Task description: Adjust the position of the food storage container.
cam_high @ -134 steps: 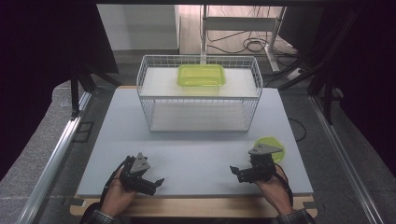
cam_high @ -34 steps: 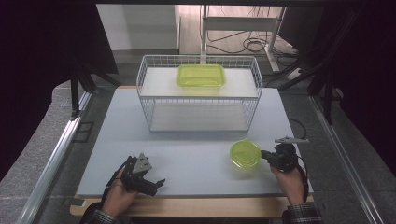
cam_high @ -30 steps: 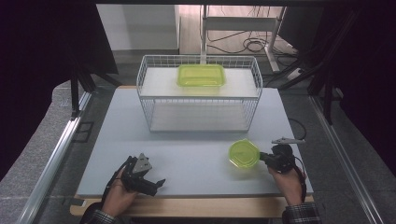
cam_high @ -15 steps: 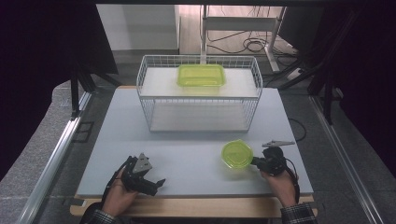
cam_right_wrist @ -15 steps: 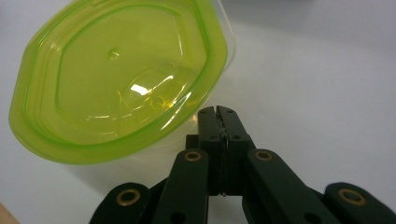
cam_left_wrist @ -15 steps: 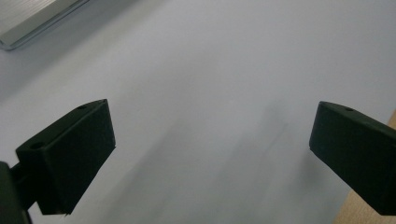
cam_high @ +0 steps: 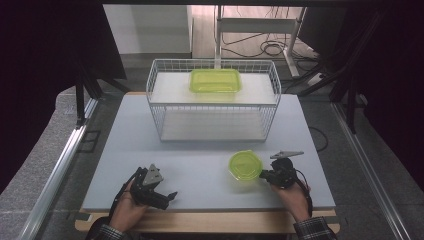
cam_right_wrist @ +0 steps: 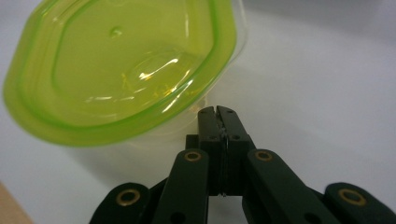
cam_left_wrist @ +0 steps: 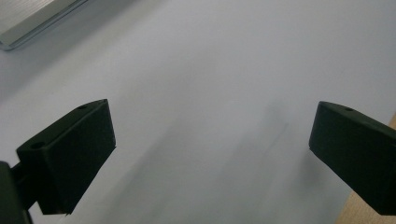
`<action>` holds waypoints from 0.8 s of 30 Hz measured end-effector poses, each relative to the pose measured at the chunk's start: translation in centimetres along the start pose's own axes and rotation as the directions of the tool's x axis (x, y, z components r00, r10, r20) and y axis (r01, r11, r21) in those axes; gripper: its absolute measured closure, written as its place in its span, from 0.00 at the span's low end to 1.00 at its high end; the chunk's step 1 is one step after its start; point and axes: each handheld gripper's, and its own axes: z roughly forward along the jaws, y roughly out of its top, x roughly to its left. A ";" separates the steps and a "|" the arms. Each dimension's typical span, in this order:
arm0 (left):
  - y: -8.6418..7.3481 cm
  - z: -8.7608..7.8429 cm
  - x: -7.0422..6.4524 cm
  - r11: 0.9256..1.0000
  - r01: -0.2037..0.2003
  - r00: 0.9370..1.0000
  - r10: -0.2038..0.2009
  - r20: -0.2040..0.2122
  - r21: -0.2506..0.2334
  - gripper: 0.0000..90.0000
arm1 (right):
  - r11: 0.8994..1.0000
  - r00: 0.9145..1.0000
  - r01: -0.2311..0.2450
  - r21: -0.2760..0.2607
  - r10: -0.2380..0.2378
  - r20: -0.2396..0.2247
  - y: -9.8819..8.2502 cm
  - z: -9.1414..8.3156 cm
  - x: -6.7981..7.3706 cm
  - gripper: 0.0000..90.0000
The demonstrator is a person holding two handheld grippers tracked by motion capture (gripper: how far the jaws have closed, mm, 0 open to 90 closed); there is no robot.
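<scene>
Right gripper (cam_high: 262, 175), jaws pressed together on the rim of a green tub (cam_high: 245, 165) held low over the table (cam_high: 200, 165), well short of the wire basket (cam_high: 212, 100); left gripper (cam_high: 165, 192) spread, idle, farther off.

- One round green container (cam_high: 245, 165), toward the table's (cam_high: 200, 165) near right corner.
- One rectangular green container (cam_high: 215, 80) at the table's far edge, on the basket's upper shelf.
- One white wire basket (cam_high: 215, 107) along the far edge.
- Two grippers: the left gripper (cam_high: 167, 196) near the near left corner, the right gripper (cam_high: 262, 174) near the near right corner.
</scene>
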 end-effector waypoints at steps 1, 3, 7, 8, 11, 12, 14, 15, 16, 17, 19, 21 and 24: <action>0.0 0.0 0.0 1.000 -0.001 1.000 0.001 0.000 0.001 0.00 | 1.000 1.000 0.004 -0.009 -0.004 0.007 0.1 0.0 -0.2 0.99; 0.0 0.1 0.0 1.000 -0.004 1.000 0.004 -0.002 0.004 0.00 | 1.000 1.000 0.001 -0.026 -0.001 0.007 0.5 0.1 -0.5 0.99; 0.0 0.1 0.0 1.000 -0.005 1.000 0.005 -0.003 0.007 0.00 | 1.000 1.000 0.005 -0.029 -0.006 -0.011 1.0 0.7 -0.6 0.99; 0.0 0.1 0.0 1.000 -0.004 1.000 0.004 -0.002 0.006 0.00 | 1.000 1.000 0.006 -0.027 -0.006 -0.017 1.0 0.9 -0.4 0.99; 0.0 0.1 0.0 1.000 -0.005 1.000 0.005 -0.003 0.007 0.00 | 1.000 0.999 0.020 -0.011 -0.020 -0.029 1.0 1.2 0.2 0.99; 0.0 0.1 0.0 1.000 -0.006 1.000 0.006 -0.004 0.008 0.00 | 1.000 0.999 0.024 -0.008 -0.025 -0.031 1.0 1.3 0.5 0.99; 0.0 0.1 0.0 1.000 -0.006 1.000 0.006 -0.004 0.008 0.00 | 0.999 0.998 0.038 -0.004 -0.038 -0.040 1.0 1.5 0.9 0.99; 0.0 0.2 0.0 1.000 -0.006 1.000 0.006 -0.004 0.008 0.00 | 0.999 0.998 0.042 -0.001 -0.042 -0.046 1.0 1.7 1.1 0.99; 0.0 0.2 0.0 1.000 -0.005 1.000 0.005 -0.004 0.008 0.00 | 0.999 0.998 0.042 0.002 -0.042 -0.055 1.1 1.8 1.3 0.99; 0.0 0.2 0.0 1.000 -0.004 1.000 0.004 -0.005 0.008 0.00 | 0.999 0.997 0.045 0.003 -0.045 -0.062 1.1 2.0 1.5 0.99; 0.0 0.1 0.0 1.000 -0.007 1.000 0.007 -0.004 0.010 0.00 | 0.999 0.996 0.047 0.006 -0.046 -0.075 1.2 2.2 1.8 0.99; 0.0 0.2 0.0 1.000 -0.007 1.000 0.007 -0.005 0.011 0.00 | 0.999 0.995 0.052 0.009 -0.051 -0.091 1.3 2.4 2.1 0.99; 0.0 0.1 0.0 1.000 -0.007 1.000 0.007 -0.006 0.011 0.00 | 0.998 0.993 0.058 0.013 -0.057 -0.104 1.3 2.8 2.7 0.99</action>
